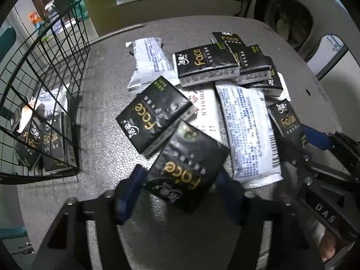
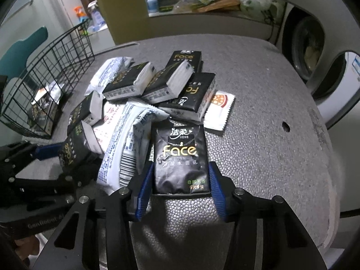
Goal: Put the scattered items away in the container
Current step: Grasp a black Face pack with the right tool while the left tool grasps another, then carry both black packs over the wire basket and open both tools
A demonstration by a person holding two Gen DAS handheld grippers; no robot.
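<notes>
Glossy black tissue pack (image 2: 180,157), gold "Face" lettering, flat on grey pebbled surface (image 2: 258,135) at pile's 6 o'clock, between right tongs (image 2: 180,193), pad contact unclear. Left tongs (image 1: 180,186) straddling another black pack (image 1: 184,164). Wire basket (image 1: 45,67) at 9 o'clock.

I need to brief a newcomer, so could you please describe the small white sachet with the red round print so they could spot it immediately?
Start at the grey foam tabletop and find the pile of black Face tissue packs. At the pile's right edge, the white sachet pokes out: flat, zigzag-edged, with a red dotted circle.
</notes>
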